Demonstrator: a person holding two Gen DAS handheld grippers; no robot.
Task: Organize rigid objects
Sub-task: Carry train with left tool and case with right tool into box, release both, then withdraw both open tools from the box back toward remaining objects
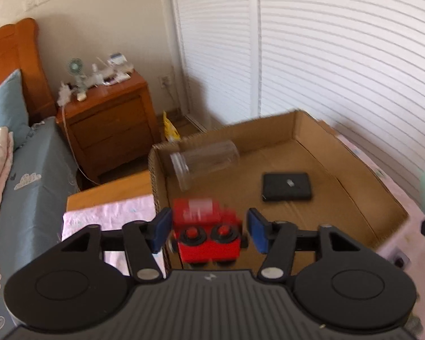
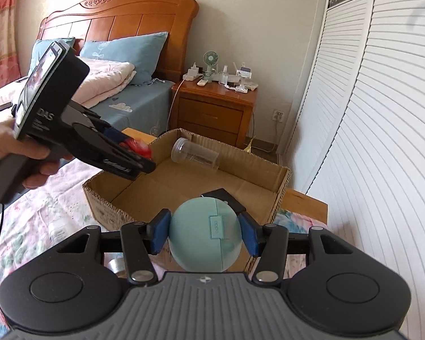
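Note:
An open cardboard box (image 1: 340,170) stands on a table and holds a clear plastic jar (image 1: 204,161) lying on its side and a flat black case (image 1: 286,186). My left gripper (image 1: 208,231) has its jaws apart with a red toy vehicle (image 1: 208,232) between them, above the box's near left corner; the toy is blurred. My right gripper (image 2: 204,233) is shut on a round teal case (image 2: 205,235) marked "oppo", just over the box's near edge (image 2: 104,206). The right wrist view also shows the left gripper (image 2: 138,155), the red toy (image 2: 137,146), the jar (image 2: 194,155) and the black case (image 2: 226,198).
A floral cloth (image 2: 42,212) covers the table around the box, with a small white bottle (image 2: 58,231) lying on it. A bed (image 2: 121,96) and wooden nightstand (image 2: 215,113) with clutter stand behind. White louvred closet doors (image 2: 368,127) run along the right.

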